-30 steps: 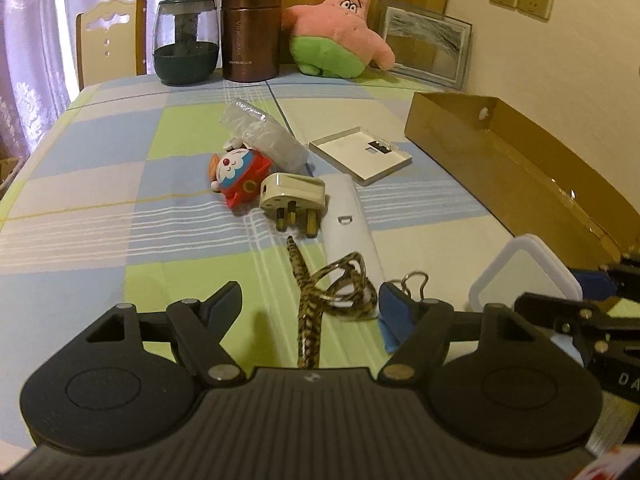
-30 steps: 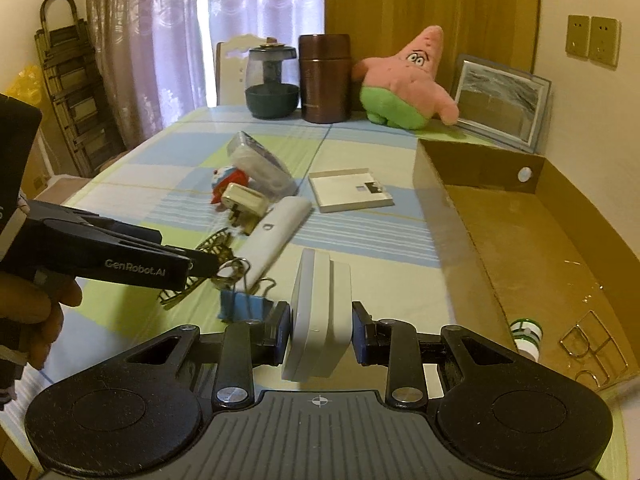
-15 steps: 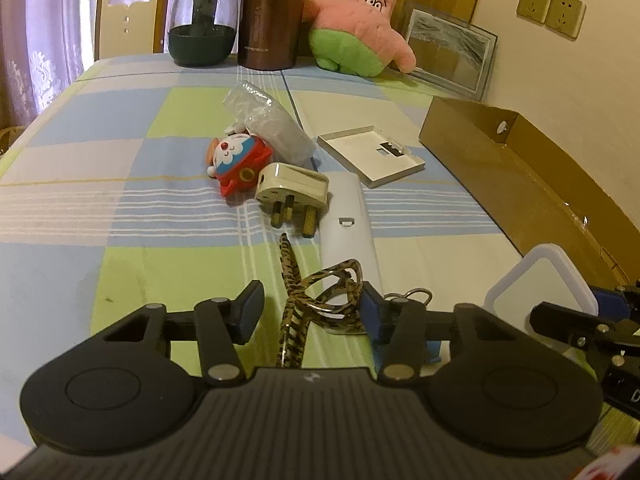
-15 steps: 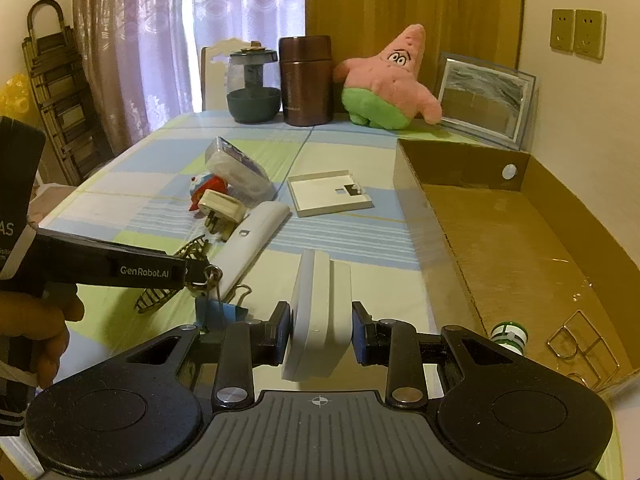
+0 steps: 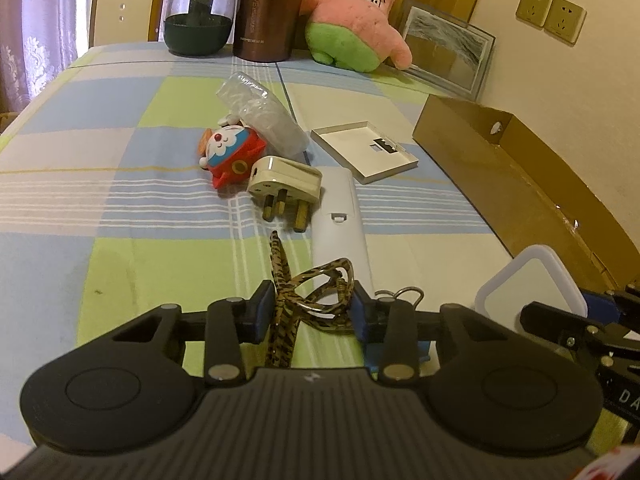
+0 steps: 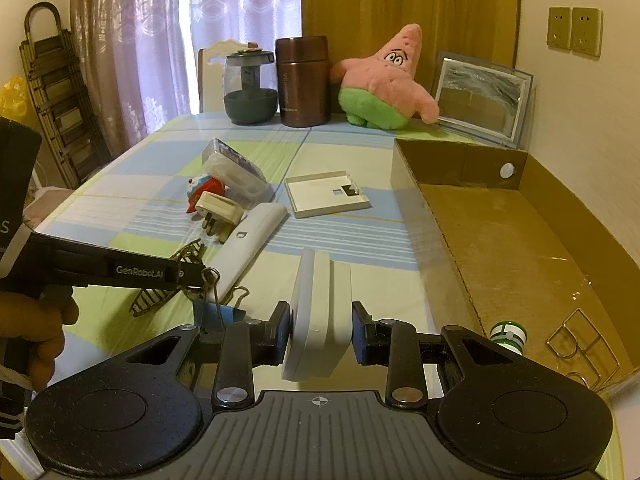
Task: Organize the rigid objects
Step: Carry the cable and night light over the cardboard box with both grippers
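My left gripper (image 5: 309,307) has its jaws drawn in around a leopard-print looped strap (image 5: 310,286) lying on the checked tablecloth; it also shows in the right wrist view (image 6: 188,276). My right gripper (image 6: 320,326) is shut on a white rounded box (image 6: 320,312), held upright above the table; the box also shows in the left wrist view (image 5: 532,284). A blue binder clip (image 6: 214,312) lies by the left fingertips. A cream plug (image 5: 286,186), a white remote (image 5: 340,224), a red-and-blue toy (image 5: 232,152), a clear pouch (image 5: 264,114) and a flat white lid (image 5: 362,150) lie further out.
An open cardboard box (image 6: 520,232) at the right holds a small green-and-white roll (image 6: 508,334) and a wire clip (image 6: 580,344). A glass jar (image 6: 250,88), a brown canister (image 6: 302,82), a pink plush star (image 6: 384,80) and a framed picture (image 6: 480,98) stand at the far edge.
My left gripper has moved forward over the strap and its jaws have closed in from wide open to around it. My right gripper still holds the white box.
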The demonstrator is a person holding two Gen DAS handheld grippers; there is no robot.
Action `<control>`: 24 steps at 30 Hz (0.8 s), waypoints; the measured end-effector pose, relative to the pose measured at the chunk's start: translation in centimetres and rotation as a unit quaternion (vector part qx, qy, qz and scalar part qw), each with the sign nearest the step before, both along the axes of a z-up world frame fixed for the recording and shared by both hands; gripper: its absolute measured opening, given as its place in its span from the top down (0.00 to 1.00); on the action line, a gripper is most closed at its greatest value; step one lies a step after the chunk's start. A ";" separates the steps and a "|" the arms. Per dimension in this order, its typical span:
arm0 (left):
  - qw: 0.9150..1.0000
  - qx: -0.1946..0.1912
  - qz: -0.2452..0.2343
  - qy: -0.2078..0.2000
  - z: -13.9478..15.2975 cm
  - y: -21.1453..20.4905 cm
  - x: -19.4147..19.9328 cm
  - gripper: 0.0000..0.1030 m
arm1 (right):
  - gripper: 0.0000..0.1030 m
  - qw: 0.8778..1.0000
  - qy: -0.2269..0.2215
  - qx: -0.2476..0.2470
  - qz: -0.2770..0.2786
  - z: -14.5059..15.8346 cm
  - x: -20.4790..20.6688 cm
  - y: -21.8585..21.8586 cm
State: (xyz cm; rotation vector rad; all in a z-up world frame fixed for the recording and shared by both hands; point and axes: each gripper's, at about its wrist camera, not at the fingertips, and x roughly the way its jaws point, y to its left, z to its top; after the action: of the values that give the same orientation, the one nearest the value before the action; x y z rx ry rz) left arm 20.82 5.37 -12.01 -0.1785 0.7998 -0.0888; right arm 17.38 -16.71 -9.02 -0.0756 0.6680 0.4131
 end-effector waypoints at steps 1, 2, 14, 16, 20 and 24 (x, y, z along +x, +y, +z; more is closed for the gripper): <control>1.000 0.002 0.001 0.000 0.0 0.0 -0.1 0.67 | 0.73 1.000 0.000 0.000 0.000 0.0 0.0 0.0; 1.000 0.003 0.002 -0.001 0.1 0.1 -0.2 0.67 | 0.73 1.000 -0.001 0.001 0.000 0.1 -0.1 0.0; 0.999 0.044 0.003 -0.014 2.7 -0.2 -3.1 0.67 | 0.73 1.000 -0.008 0.010 -0.003 1.3 -1.1 0.0; 0.998 0.051 0.002 -0.019 3.4 -0.5 -3.7 0.67 | 0.73 1.000 -0.011 0.010 -0.005 1.8 -1.4 -0.2; 0.998 0.055 -0.001 -0.029 4.8 -1.3 -4.9 0.67 | 0.73 1.000 -0.017 0.011 -0.013 2.7 -2.2 -0.8; 0.998 0.055 -0.010 -0.034 6.2 -2.7 -6.0 0.67 | 0.73 0.999 -0.023 0.013 -0.024 3.9 -3.1 -1.8</control>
State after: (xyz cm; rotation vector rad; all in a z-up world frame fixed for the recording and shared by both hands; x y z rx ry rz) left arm 14.78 2.70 -5.82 -0.0637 0.7370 -0.0701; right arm 14.27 -18.53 -5.11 -0.0441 0.6170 0.3738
